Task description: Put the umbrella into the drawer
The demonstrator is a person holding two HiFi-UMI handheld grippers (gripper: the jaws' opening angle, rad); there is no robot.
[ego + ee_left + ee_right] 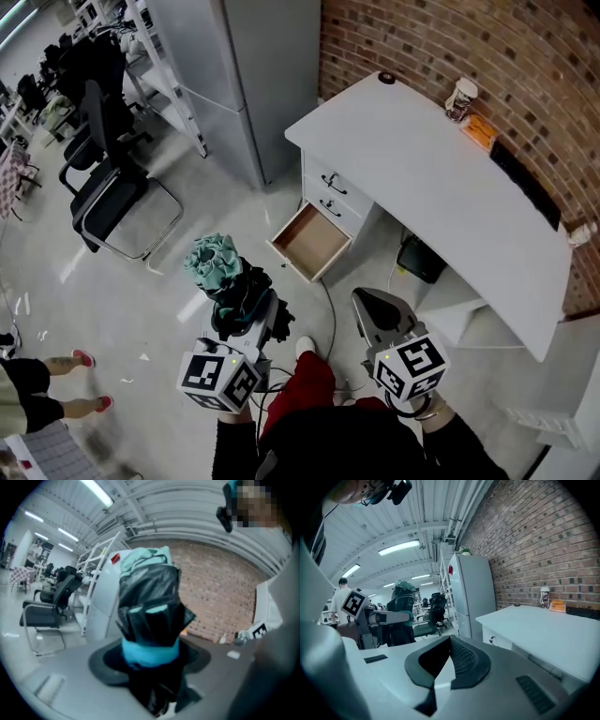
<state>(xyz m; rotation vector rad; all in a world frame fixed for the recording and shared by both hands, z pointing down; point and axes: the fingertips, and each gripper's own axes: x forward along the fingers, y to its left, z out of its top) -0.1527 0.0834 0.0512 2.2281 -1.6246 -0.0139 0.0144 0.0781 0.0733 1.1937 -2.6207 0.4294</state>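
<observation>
- The left tool (pixel 248 314) is closed on the umbrella (pixel 217 265). The folded black and teal cloth is clamped between its jaws and fills the left gripper view.
- The umbrella is held upright out of the tool, teal end on top. It is outside the drawer (pixel 309 242), to the drawer's lower left in the head view, near it but not touching.
- The right tool (pixel 367 302) is closed, its dark pads are met at the tips and nothing is held between them. It is seen below the drawer and a little to its right.
- The drawer is pulled open at floor level, and its brown inside is shown. Two closed drawers with dark handles are placed just above it.
- The white counter (pixel 441 187) is extended to the right of the drawer, along the brick wall (pixel 525 66). A cup (pixel 460 97) and an orange thing (pixel 479 131) are set on its far edge.
- A grey refrigerator (pixel 239 75) is found beyond the drawer, and a black chair (pixel 108 202) far to the drawer's left.
</observation>
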